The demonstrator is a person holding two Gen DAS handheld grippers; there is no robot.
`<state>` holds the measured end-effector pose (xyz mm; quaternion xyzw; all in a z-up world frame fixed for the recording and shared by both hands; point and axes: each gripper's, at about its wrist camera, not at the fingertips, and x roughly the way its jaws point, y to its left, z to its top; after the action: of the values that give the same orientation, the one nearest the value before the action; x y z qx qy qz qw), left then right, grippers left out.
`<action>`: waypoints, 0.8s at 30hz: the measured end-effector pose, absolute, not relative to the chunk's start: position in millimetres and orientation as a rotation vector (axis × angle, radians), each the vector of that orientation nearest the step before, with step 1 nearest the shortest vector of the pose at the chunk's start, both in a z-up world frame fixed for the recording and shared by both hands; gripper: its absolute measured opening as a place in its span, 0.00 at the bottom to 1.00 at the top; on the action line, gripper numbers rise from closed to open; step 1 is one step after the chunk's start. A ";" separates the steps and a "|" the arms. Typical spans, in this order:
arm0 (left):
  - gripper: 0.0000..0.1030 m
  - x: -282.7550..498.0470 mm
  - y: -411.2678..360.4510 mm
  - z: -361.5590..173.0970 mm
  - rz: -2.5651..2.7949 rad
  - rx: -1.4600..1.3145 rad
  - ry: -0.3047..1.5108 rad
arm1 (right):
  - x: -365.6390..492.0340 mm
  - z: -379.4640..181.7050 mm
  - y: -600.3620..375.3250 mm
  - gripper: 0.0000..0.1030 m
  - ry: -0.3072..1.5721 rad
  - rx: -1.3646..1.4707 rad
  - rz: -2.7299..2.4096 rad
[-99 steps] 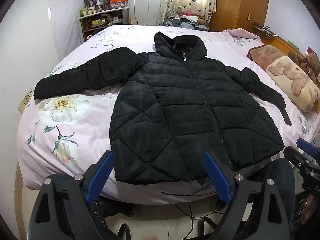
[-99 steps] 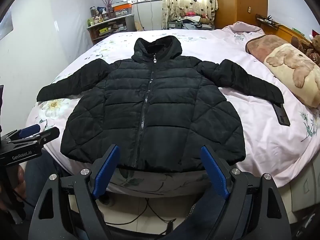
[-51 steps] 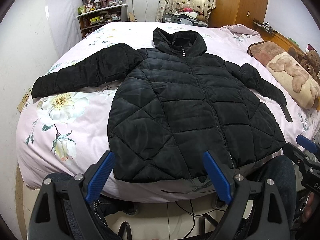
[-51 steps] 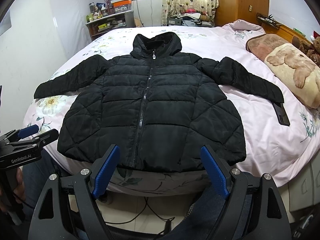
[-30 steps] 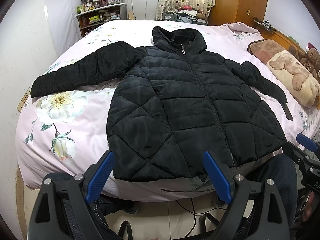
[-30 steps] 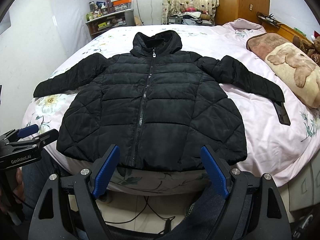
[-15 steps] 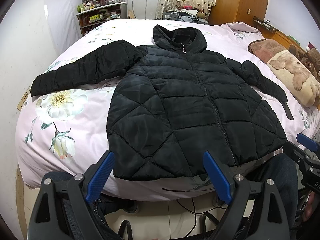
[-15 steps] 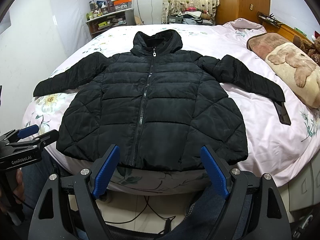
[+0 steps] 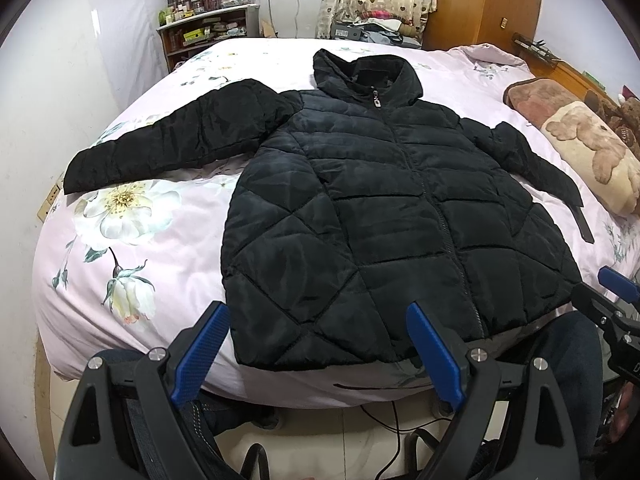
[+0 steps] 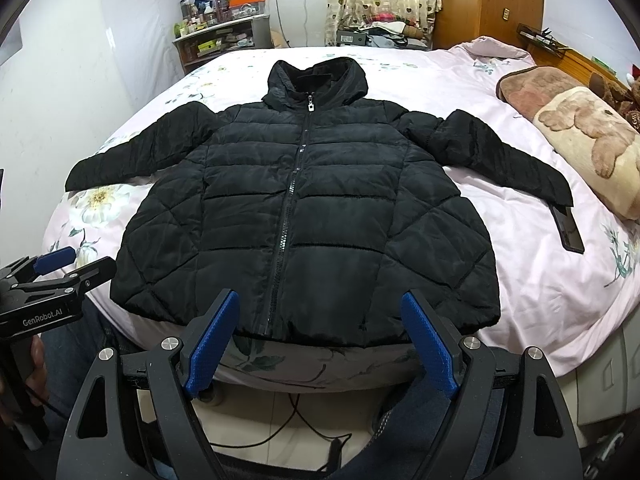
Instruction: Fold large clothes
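Observation:
A black quilted hooded jacket lies flat and zipped on the pink floral bed, both sleeves spread out, hem toward me; it also shows in the right wrist view. My left gripper is open and empty, just short of the hem near its left corner. My right gripper is open and empty, just in front of the hem near the zipper's bottom. Each gripper shows at the edge of the other's view: the right one, the left one.
A dark phone lies on the bed by the right cuff. A bear-pattern pillow sits at the right. A cluttered shelf and wooden wardrobe stand beyond the bed. Cables run on the floor under the bed's edge.
Both grippers have crept slightly forward toward the jacket's hem, staying open. The jacket has not moved.

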<state>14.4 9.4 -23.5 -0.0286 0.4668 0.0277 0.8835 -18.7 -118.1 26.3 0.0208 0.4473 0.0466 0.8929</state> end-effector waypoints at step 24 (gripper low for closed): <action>0.89 146.9 170.6 -67.4 0.303 -0.215 0.969 | 125.6 8.9 -91.5 0.81 0.936 -0.016 0.152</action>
<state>146.9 170.6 -67.4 -0.1027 0.4631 0.1446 0.8684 125.6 -91.5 8.9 -0.0077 0.4507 0.0732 0.8896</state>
